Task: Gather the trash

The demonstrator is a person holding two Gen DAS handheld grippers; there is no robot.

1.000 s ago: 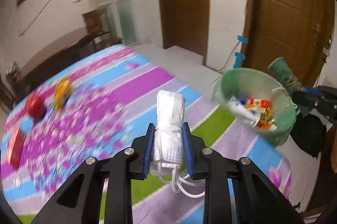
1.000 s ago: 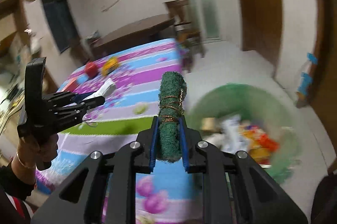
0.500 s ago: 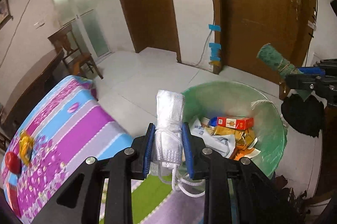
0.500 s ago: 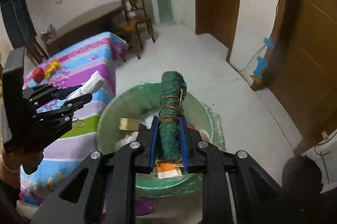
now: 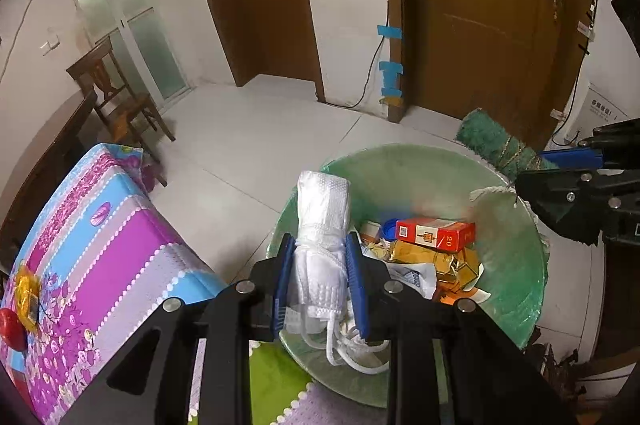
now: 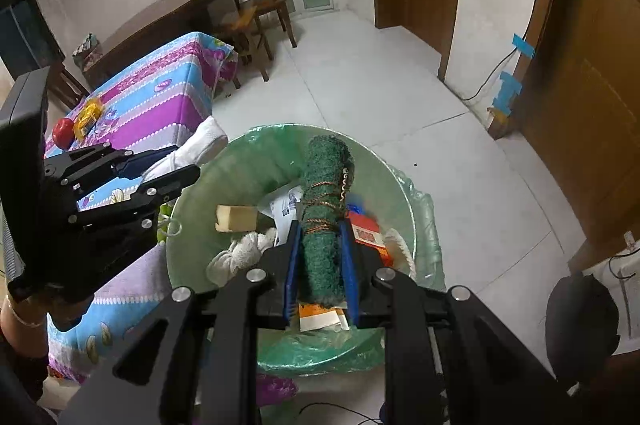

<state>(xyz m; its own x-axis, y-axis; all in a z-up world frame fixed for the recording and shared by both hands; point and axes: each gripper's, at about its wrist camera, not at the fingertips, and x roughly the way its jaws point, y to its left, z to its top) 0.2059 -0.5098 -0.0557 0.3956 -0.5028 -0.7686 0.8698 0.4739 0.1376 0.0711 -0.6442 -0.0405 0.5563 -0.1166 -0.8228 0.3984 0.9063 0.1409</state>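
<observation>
Floor (image 5: 256, 129) of pale tile is filling most of both views, with brown wooden doors (image 5: 492, 13) standing along the far wall. Beside you, a table under a striped pink, blue and purple cloth (image 5: 104, 237) is carrying a red apple (image 6: 63, 131) and a small yellow item (image 6: 87, 116) at its far end; a wooden chair (image 6: 256, 5) is standing behind it.

Just off the table's corner, a green bin (image 5: 516, 237) lined with a thin plastic bag is sitting on the floor, already holding trash: a red carton (image 5: 436, 233), a blue cap (image 5: 389, 227), gold wrappers (image 5: 436, 261), crumpled white paper and a tan block (image 6: 236, 218).

You are holding both grippers over the bin's mouth. Your left gripper (image 5: 320, 279) is clamped on a rolled white cloth (image 5: 323, 221), its blue pads pressing both sides while white cords are dangling beneath, above the bin's near-left rim. Your right gripper (image 6: 320, 267) is clamped on a rolled green scrubbing pad (image 6: 324, 193) bound with copper-coloured wire, its free end pointing across the bin's middle. In the left view that green roll is reaching in over the bin's far-right rim.
</observation>
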